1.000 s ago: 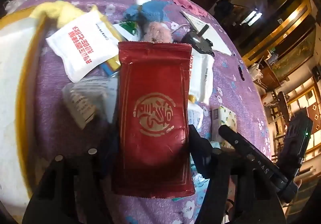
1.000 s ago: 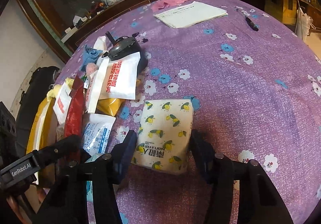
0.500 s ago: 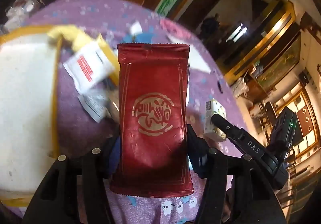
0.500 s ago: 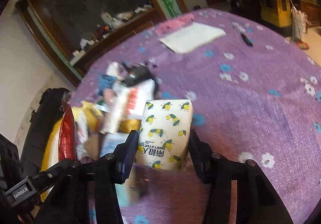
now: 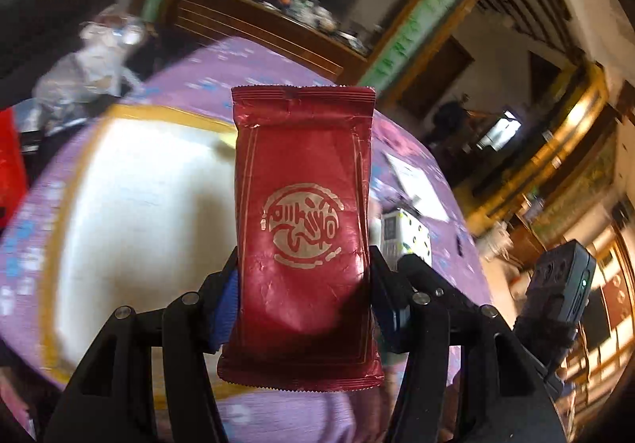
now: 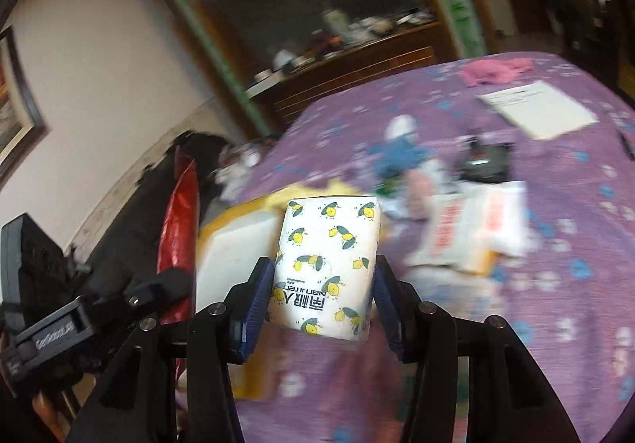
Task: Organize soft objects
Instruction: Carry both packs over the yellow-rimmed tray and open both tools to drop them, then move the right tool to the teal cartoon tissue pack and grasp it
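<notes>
My left gripper (image 5: 303,284) is shut on a red foil pack (image 5: 303,229) with a gold emblem, held upright in the air above a white cloth with a yellow border (image 5: 131,213). My right gripper (image 6: 323,296) is shut on a white tissue pack printed with lemons (image 6: 327,260), also lifted off the purple flowered tablecloth (image 6: 575,324). In the right wrist view the red pack (image 6: 180,221) shows edge-on at the left, over the white cloth (image 6: 234,248). The lemon pack (image 5: 405,236) appears to the right in the left wrist view.
A pile of white packets with red print (image 6: 476,229), a blue soft item (image 6: 401,159), a dark device (image 6: 486,161), a paper sheet (image 6: 537,108) and a pink cloth (image 6: 496,70) lie on the table. A dark wooden sideboard (image 5: 254,30) stands behind it.
Both grippers have risen off the table with their packs and swung left toward the white cloth. The pile of packets has dropped out of the left view.
</notes>
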{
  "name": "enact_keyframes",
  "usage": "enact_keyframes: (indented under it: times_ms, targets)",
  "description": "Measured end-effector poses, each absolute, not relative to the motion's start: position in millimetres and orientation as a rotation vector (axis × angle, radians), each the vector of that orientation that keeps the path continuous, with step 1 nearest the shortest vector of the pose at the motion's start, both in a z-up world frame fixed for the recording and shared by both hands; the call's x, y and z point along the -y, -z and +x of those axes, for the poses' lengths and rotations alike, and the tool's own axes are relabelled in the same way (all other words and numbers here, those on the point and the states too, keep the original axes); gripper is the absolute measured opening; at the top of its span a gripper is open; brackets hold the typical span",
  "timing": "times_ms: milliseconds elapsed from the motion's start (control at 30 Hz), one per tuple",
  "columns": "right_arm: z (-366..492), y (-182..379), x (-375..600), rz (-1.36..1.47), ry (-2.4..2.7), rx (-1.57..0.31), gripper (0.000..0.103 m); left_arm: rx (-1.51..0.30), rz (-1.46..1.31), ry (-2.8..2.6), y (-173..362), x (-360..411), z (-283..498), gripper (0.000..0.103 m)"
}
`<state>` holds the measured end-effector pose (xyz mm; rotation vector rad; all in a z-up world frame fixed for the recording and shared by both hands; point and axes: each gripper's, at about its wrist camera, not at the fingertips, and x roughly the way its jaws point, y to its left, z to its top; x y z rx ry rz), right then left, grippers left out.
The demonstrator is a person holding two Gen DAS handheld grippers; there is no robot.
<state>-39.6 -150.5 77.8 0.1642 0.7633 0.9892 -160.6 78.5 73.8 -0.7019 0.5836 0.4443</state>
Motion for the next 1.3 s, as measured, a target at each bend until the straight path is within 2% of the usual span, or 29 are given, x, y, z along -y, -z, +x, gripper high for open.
enact_keyframes:
  times_ms: [167,433,700,1000,1167,1300]
  targets:
    - [-60,-73,107,0.115,-1.110,-0.809,0.049,-0.611,-0.665,-0.569,-69,-99,-188,0.057]
    - [-96,-50,48,-0.099,-1.183,-0.856,0.049,-0.812,-0.673,-0.697,-18,-117,-189,0.056]
    - [-125,-45,9,-0.285,-1.116,-0.802,0.050,-0.870,-0.691,-0.710,0,-135,-190,0.056]
    - [-133,-44,16,-0.263,-1.172,-0.781,0.064,-0.796,-0.723,-0.669,-7,-134,-195,0.058]
    - [-114,-49,53,-0.147,-1.177,-0.751,0.078,-0.751,-0.685,-0.608,-22,-113,-185,0.063]
    - [-98,-55,95,-0.110,-1.128,-0.746,0.081,-0.725,-0.626,-0.529,-34,-86,-167,0.069]
